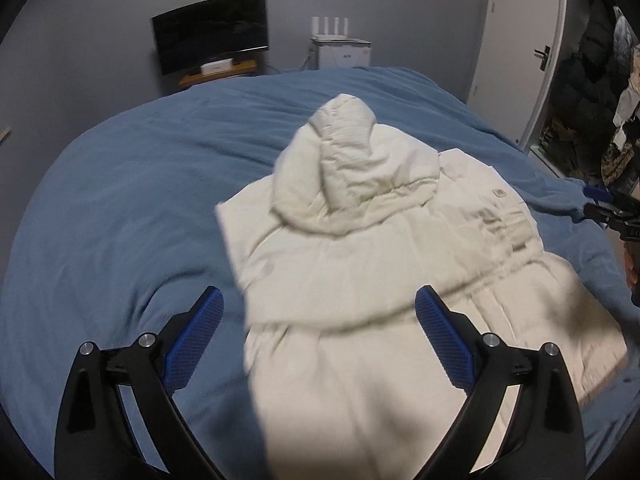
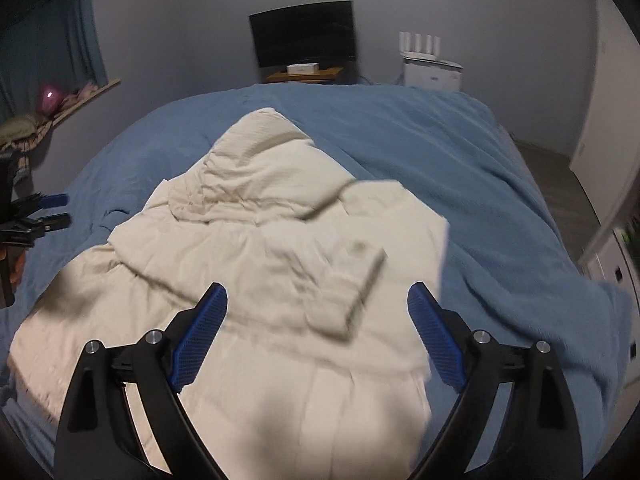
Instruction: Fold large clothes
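A cream padded hooded jacket lies spread on the blue bed cover, its hood pointing toward the far wall. My left gripper hovers open above the jacket's left side, nothing between its blue pads. My right gripper hangs open above the jacket's right part, also holding nothing. A folded sleeve or panel lies on the jacket's right half. The right gripper's tips show at the left wrist view's right edge; the left gripper's tips show at the right wrist view's left edge.
A dark monitor stands on a wooden stand by the far wall, beside a white appliance. A white door and hanging dark clothes are to the right. A cluttered shelf sits left.
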`<action>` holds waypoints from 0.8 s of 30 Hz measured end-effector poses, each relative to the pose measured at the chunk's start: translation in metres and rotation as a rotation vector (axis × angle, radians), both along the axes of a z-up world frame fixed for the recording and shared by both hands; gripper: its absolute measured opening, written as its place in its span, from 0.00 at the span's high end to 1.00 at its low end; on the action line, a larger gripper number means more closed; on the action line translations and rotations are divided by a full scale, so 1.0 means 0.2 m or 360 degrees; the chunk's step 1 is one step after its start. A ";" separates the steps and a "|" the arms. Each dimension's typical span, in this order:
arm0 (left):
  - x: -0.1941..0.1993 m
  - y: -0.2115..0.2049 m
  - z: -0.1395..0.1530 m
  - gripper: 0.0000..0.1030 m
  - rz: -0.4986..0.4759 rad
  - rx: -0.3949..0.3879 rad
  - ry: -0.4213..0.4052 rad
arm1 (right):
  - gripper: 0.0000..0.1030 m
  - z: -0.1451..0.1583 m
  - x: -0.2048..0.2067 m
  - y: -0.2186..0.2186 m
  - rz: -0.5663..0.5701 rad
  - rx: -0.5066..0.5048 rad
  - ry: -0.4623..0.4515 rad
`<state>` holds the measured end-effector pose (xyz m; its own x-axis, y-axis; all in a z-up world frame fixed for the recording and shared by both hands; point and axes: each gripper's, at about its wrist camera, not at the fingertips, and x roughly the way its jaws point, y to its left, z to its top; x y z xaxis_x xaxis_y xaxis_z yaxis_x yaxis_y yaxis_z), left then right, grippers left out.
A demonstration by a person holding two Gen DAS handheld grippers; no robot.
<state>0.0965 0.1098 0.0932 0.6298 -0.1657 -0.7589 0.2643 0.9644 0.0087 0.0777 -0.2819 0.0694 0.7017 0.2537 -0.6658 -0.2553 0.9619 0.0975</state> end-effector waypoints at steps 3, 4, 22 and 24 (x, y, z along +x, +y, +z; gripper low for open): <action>-0.17 0.08 0.00 0.10 0.0069 0.0015 0.0025 | 0.15 -0.05 -0.16 -0.07 -0.0041 -0.0019 0.0052; -0.20 0.09 -0.01 0.10 0.0083 0.0029 0.0037 | 0.15 -0.08 -0.22 -0.08 -0.0052 -0.0043 0.0086; -0.69 0.12 -0.19 0.28 0.0124 -0.0191 0.0582 | 0.15 -0.41 -0.78 -0.17 -0.0057 -0.0116 0.0655; -0.73 0.11 -0.19 0.32 0.0106 -0.0198 0.0620 | 0.15 -0.41 -0.82 -0.17 -0.0055 -0.0102 0.0671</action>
